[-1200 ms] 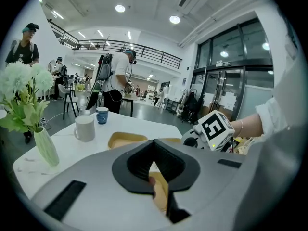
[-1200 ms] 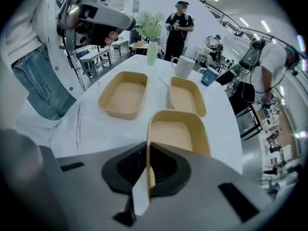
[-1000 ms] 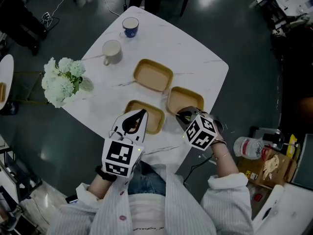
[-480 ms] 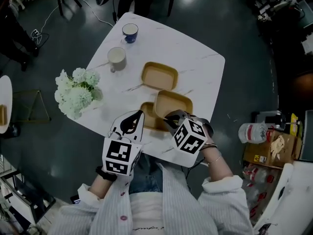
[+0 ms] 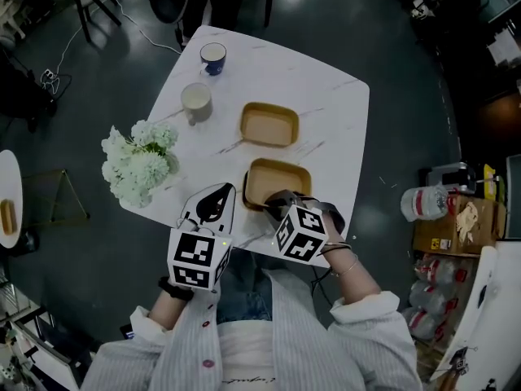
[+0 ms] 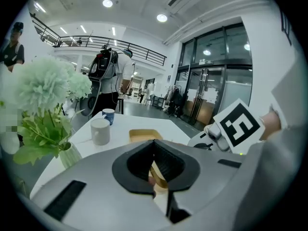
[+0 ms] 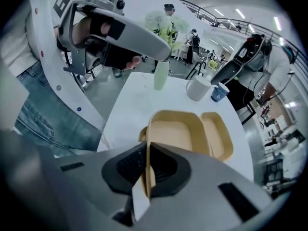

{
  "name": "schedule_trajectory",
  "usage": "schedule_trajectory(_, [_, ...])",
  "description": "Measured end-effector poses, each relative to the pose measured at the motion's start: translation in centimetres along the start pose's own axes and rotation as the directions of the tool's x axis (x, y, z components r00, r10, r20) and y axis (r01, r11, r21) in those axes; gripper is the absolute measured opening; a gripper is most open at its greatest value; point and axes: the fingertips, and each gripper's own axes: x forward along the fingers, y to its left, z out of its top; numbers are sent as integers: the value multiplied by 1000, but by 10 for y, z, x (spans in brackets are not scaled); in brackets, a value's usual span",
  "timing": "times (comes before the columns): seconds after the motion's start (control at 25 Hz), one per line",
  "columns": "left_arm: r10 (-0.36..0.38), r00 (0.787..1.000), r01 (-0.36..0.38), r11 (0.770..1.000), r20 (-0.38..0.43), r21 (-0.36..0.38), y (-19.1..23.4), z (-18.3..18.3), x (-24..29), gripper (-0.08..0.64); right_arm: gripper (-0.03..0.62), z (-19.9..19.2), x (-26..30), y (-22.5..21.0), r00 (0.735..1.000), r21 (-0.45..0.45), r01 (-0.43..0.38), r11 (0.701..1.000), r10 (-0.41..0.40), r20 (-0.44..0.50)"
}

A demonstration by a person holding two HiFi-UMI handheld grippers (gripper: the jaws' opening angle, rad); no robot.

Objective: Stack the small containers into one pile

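Note:
Three tan containers are on the white table (image 5: pixel 326 88). My right gripper (image 5: pixel 273 202) (image 7: pixel 147 170) is shut on the near rim of one container (image 5: pixel 281 182) (image 7: pixel 175 131), holding it directly over a second one. Only the left edge of that lower container (image 7: pixel 142 134) peeks out. My left gripper (image 5: pixel 230 190) (image 6: pixel 158 173) is at the lower container's left side, and a tan rim sits between its nearly closed jaws. The third container (image 5: pixel 269 125) (image 7: pixel 221 136) (image 6: pixel 143 135) lies alone farther back.
A white mug (image 5: pixel 196 100) and a blue cup (image 5: pixel 213 55) stand at the table's far left. A vase of pale flowers (image 5: pixel 138 161) sits at the left edge, close to my left gripper. On the floor to the right are boxes and a bottle (image 5: pixel 419 202).
My right gripper has carried its container leftward from beside the near container to right above it, covering it. The left gripper has stayed at that container's left edge.

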Motion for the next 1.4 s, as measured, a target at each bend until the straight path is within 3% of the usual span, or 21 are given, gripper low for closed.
schedule_trajectory(0.56, [-28,1000,28,1000,-2,13,1,-13,-11,17,23,-9,26,15,999,36,10,999,-8,-39])
schedule_trajectory(0.8, [-24,1000,24,999,-2,23,2,-17,-13,17,31,-8,30,22,999,77,-36,996,38,-21])
schedule_trajectory(0.96, [-29,1000,29,999,-5,30,0,-19,-11,17,81,-9,35,28,998,89,-55,995,57,-22])
schedule_trajectory(1.4, [-30,1000,30,999,-4,41,-1,-15,-9,17,81,-6,28,24,998,162,-61,985,55,39])
